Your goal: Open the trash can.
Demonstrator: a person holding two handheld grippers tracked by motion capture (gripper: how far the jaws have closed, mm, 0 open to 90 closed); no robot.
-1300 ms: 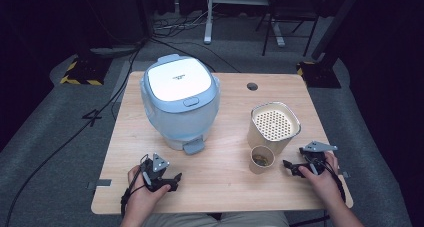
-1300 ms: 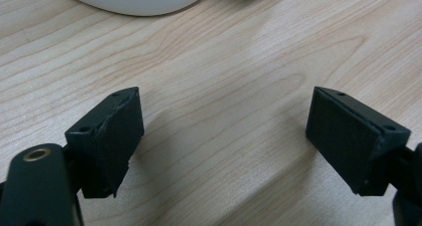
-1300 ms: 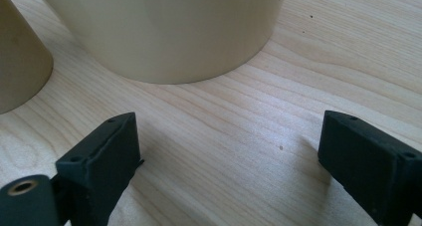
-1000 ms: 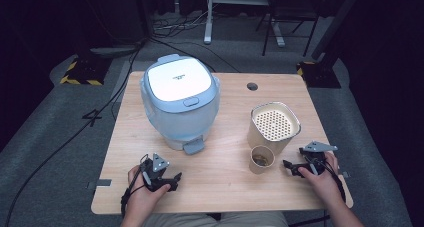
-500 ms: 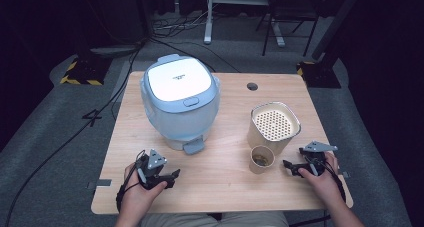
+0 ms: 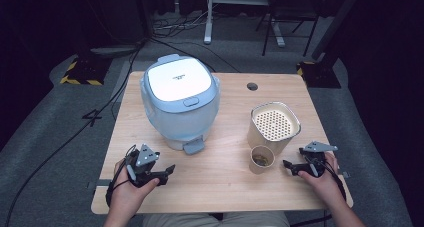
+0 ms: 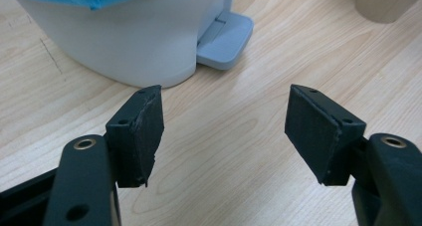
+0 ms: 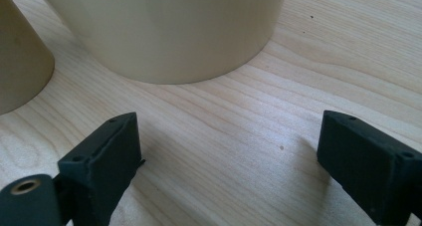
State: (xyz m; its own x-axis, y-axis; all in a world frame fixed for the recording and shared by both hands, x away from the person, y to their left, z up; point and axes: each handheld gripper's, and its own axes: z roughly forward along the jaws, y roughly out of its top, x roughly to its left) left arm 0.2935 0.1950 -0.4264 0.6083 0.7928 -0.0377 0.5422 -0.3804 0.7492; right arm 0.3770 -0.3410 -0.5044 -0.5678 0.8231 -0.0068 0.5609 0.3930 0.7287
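Here, the pale wooden table carries a white-and-blue lidded rice cooker, a cream perforated-top canister and a small tan paper cup. The left gripper, jaws just narrowed yet released with nothing between, faces the cooker; the right gripper, also spread and empty, sits just beside the cup.

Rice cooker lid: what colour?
White panel with a light blue rim on the rice cooker lid; clearest in the high view.

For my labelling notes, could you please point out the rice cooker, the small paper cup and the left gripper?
rice cooker [image 6: 176, 82], high view, on its lid.
small paper cup [image 6: 261, 164], high view, on its side wall.
left gripper [image 6: 167, 169], high view, between its fingertips.
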